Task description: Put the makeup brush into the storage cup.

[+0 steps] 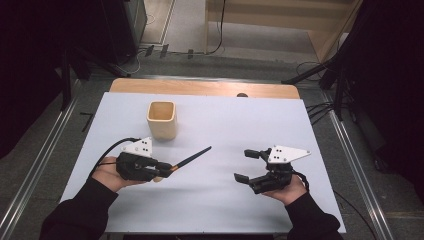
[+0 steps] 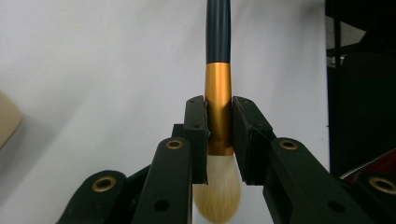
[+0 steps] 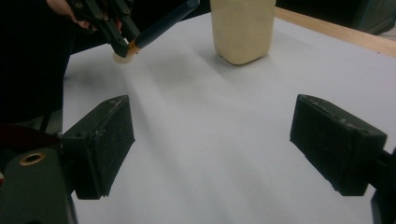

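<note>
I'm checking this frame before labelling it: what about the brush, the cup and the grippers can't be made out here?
- Brush: in the left gripper view its handle end is cut off by the top edge; the bristle tip blurs at the bottom.
- Cup: the right gripper view's top edge cuts off its rim; in the high view its bottom is too dim to read.
- Left gripper: in the high view its jaws are too small to tell apart.
</note>
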A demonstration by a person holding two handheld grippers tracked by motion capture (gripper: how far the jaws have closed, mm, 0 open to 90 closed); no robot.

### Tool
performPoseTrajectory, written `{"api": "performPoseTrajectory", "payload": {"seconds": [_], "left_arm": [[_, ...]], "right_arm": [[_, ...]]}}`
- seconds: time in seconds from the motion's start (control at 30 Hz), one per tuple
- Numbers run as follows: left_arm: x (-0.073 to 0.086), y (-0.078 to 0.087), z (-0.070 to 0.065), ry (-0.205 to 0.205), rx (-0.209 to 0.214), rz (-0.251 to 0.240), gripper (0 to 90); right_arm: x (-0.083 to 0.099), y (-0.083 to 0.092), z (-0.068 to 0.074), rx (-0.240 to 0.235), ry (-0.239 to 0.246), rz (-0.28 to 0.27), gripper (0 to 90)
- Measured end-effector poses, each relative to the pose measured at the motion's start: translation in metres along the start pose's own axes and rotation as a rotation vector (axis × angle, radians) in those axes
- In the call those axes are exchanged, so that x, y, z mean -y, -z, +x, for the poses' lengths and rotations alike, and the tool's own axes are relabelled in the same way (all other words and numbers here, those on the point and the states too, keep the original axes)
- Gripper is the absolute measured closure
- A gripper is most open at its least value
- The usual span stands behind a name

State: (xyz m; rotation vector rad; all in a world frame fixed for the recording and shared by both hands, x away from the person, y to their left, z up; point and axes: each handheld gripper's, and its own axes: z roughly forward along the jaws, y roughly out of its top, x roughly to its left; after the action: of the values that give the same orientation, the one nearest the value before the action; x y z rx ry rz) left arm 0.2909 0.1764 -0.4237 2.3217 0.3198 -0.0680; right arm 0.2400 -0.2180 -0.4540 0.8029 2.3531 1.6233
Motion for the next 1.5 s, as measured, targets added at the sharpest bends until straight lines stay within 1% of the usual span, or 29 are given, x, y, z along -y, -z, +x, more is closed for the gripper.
{"api": "performPoseTrajectory", "payload": {"seconds": [0.1,0.13,0.17,0.2,0.23,0.33,0.47,0.5,0.53,0.57,0.6,0.67,0.7,0.8,0.83,0.9,0.97,1.0,1.03,1.07,1.13,1.17,1.2,1.23,1.27,1.3,1.37,1.43,1.5], "left_arm": [[-0.003,-0.003,-0.002,0.000,0.016,0.012,77.1],[-0.007,-0.006,-0.003,-0.007,0.021,0.034,77.1],[-0.009,-0.007,-0.004,-0.006,0.021,0.041,77.1],[-0.011,-0.008,-0.005,-0.018,0.023,0.055,77.1],[-0.011,-0.008,-0.005,-0.018,0.023,0.055,77.1],[-0.019,-0.011,-0.008,-0.058,0.040,0.102,77.1],[-0.028,-0.011,-0.012,-0.097,0.049,0.140,77.1],[-0.030,-0.011,-0.015,-0.119,0.043,0.147,77.1],[-0.030,-0.011,-0.015,-0.119,0.043,0.147,77.1],[-0.032,-0.012,-0.019,-0.136,0.057,0.168,77.1],[-0.034,-0.013,-0.021,-0.150,0.055,0.188,77.1],[-0.034,-0.014,-0.023,-0.158,0.063,0.201,77.1],[-0.035,-0.014,-0.023,-0.174,0.058,0.218,77.1],[-0.037,-0.017,-0.025,-0.171,0.071,0.250,77.1],[-0.037,-0.018,-0.025,-0.178,0.071,0.255,77.1],[-0.037,-0.019,-0.025,-0.172,0.082,0.259,77.1],[-0.038,-0.020,-0.024,-0.183,0.083,0.279,77.1],[-0.040,-0.022,-0.024,-0.198,0.081,0.293,77.1],[-0.040,-0.022,-0.024,-0.198,0.081,0.293,77.1],[-0.041,-0.023,-0.023,-0.212,0.079,0.297,77.1],[-0.042,-0.023,-0.023,-0.213,0.081,0.302,77.1],[-0.043,-0.025,-0.022,-0.224,0.088,0.318,77.1],[-0.044,-0.026,-0.021,-0.213,0.098,0.323,77.1],[-0.044,-0.027,-0.021,-0.224,0.097,0.327,77.1],[-0.045,-0.028,-0.020,-0.217,0.102,0.338,77.1],[-0.046,-0.028,-0.019,-0.227,0.109,0.346,77.1],[-0.048,-0.028,-0.019,-0.228,0.114,0.352,77.1],[-0.051,-0.030,-0.018,-0.236,0.126,0.374,77.1],[-0.053,-0.030,-0.018,-0.242,0.128,0.382,77.1]], "right_arm": [[0.000,-0.001,-0.001,0.000,-0.009,0.021,14.8],[-0.001,-0.002,-0.002,-0.008,-0.009,0.020,14.7],[-0.001,-0.001,-0.002,-0.019,-0.004,0.019,14.6],[-0.002,-0.001,-0.002,-0.032,0.006,0.018,14.6],[-0.002,-0.001,-0.002,-0.032,0.006,0.018,14.6],[-0.007,-0.002,-0.001,-0.054,0.017,0.015,14.6],[-0.012,-0.007,-0.001,-0.074,0.024,0.026,14.9],[-0.013,-0.008,-0.001,-0.082,0.023,0.034,15.1],[-0.013,-0.010,0.000,-0.092,0.024,0.041,15.2],[-0.014,-0.012,0.001,-0.100,0.031,0.044,15.3],[-0.015,-0.013,0.002,-0.114,0.035,0.046,15.6],[-0.016,-0.017,0.003,-0.133,0.042,0.052,15.8],[-0.016,-0.017,0.003,-0.133,0.042,0.052,15.8],[-0.018,-0.024,0.007,-0.164,0.055,0.080,18.1],[-0.019,-0.025,0.007,-0.172,0.061,0.083,18.7],[-0.021,-0.027,0.008,-0.180,0.062,0.086,19.1],[-0.022,-0.029,0.009,-0.185,0.061,0.090,19.4],[-0.023,-0.034,0.010,-0.192,0.067,0.099,19.6],[-0.023,-0.034,0.010,-0.192,0.067,0.099,19.6],[-0.023,-0.038,0.011,-0.203,0.073,0.111,19.8],[-0.024,-0.041,0.012,-0.212,0.081,0.115,20.5],[-0.025,-0.043,0.012,-0.216,0.084,0.116,20.8],[-0.025,-0.044,0.013,-0.218,0.080,0.120,21.0],[-0.025,-0.046,0.013,-0.219,0.079,0.124,21.3],[-0.025,-0.048,0.013,-0.221,0.082,0.129,21.5],[-0.024,-0.049,0.013,-0.220,0.083,0.137,21.6],[-0.024,-0.053,0.014,-0.222,0.081,0.151,21.6],[-0.023,-0.056,0.016,-0.224,0.082,0.170,21.5],[-0.023,-0.057,0.016,-0.222,0.082,0.173,21.0]]}}
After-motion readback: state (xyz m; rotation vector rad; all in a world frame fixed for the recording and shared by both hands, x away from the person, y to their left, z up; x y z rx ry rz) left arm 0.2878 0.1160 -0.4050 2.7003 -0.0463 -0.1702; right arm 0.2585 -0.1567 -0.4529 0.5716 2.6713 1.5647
